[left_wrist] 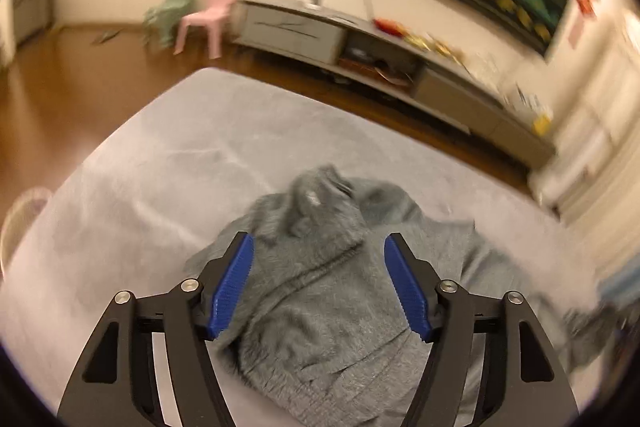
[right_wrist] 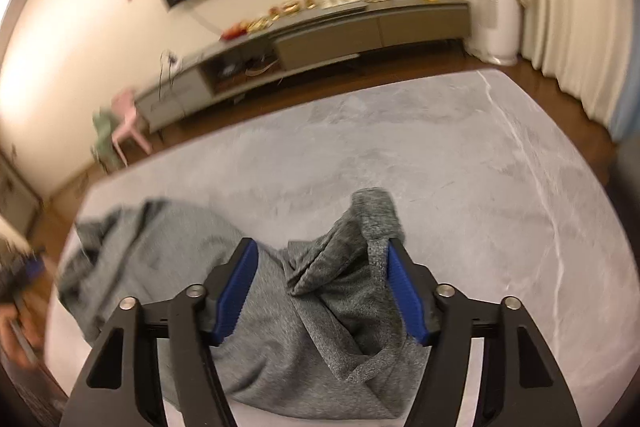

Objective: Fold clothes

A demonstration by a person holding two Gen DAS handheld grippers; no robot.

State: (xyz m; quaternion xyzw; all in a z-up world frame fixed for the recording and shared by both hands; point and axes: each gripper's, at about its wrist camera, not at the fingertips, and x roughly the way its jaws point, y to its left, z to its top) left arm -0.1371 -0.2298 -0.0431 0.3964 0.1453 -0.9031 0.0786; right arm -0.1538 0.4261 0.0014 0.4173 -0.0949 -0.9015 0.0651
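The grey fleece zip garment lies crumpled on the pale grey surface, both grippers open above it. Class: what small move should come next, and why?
Probably lower the right gripper and close it on the bunched sleeve to pull it out flat. The grey fleece zip garment is still rumpled on the pale grey surface, and the left gripper is open too, holding nothing.

The grey worktop (right_wrist: 440,147) lies bare beyond and to the right of the rumpled grey garment (right_wrist: 304,327), leaving open passage there. The garment's raised cuff (right_wrist: 376,211) stands up in the way, just beside the right tongs' (right_wrist: 320,247) right pad.
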